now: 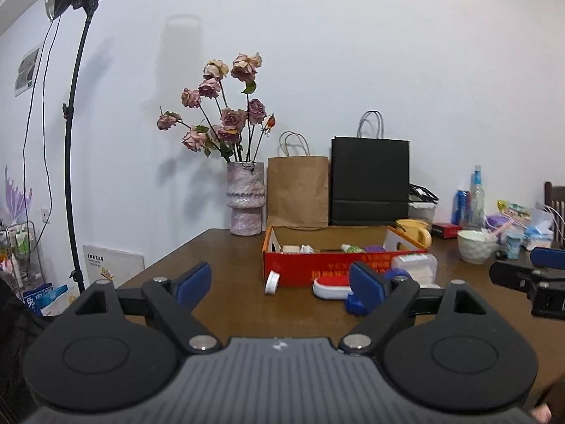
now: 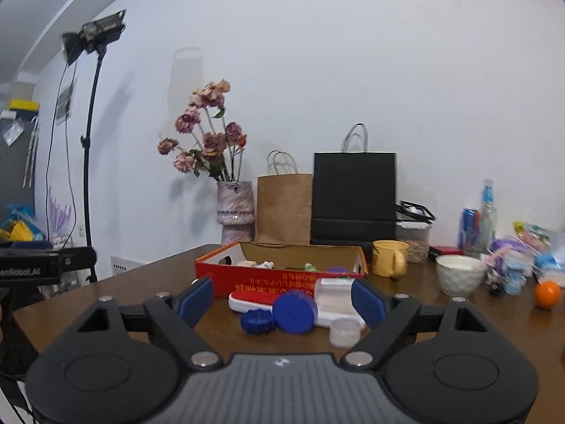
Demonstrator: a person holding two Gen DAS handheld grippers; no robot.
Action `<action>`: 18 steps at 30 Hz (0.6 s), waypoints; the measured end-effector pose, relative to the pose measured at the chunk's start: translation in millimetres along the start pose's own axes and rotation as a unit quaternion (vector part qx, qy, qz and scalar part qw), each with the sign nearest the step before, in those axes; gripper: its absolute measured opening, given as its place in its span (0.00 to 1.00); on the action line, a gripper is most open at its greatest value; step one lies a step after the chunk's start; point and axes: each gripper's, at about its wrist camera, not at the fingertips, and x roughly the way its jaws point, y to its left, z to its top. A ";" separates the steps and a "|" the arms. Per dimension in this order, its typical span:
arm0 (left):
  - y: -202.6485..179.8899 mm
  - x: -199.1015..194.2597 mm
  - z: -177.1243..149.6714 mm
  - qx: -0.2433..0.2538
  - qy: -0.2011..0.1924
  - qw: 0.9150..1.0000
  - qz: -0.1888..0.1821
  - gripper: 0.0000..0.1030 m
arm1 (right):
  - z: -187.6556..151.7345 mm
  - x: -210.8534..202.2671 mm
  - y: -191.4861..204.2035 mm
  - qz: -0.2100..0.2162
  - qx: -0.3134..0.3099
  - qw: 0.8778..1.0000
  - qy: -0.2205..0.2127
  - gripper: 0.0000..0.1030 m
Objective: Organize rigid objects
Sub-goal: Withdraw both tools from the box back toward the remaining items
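Brown wooden table (image 1: 226,258) against a white wall, crowded along its far edge with a vase of dried roses (image 1: 245,199), a kraft paper bag (image 1: 297,190) and a black paper bag (image 1: 369,180).

From the left wrist view, the left gripper (image 1: 280,282) hangs above the near table edge with its blue pads spread wide and nothing between them. Ahead sits the red cardboard box (image 1: 310,268), already holding several small items. A white lid (image 1: 272,282) leans against its front wall, and a red-and-white brush (image 1: 330,288) lies just beside it. The right gripper (image 1: 529,279) shows at the right edge.

From the right wrist view, the right gripper (image 2: 282,298) is likewise spread wide and empty. Framed between its pads lie a blue round jar (image 2: 295,312), a smaller blue cap (image 2: 257,321), a clear plastic box (image 2: 333,300) and a small translucent cup (image 2: 344,332), all huddled together in front of the box.

That huddle is the risk: closing on the jar may nudge the cap or cup away, and round pieces could roll towards the table edge. An orange (image 2: 547,295) lies well apart.
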 end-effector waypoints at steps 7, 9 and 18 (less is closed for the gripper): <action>-9.3 -19.6 -15.5 0.023 0.007 1.000 -0.007 0.85 | -14.9 -19.9 6.7 -0.010 -0.022 0.999 0.025 0.84; -13.1 -16.6 -16.4 0.021 0.007 1.000 -0.006 0.85 | -15.8 -19.0 6.7 -0.011 -0.016 0.999 0.028 0.84; -22.3 11.1 -27.3 0.026 0.035 0.999 -0.014 0.85 | -24.1 5.1 -0.4 -0.012 -0.001 0.999 0.050 0.82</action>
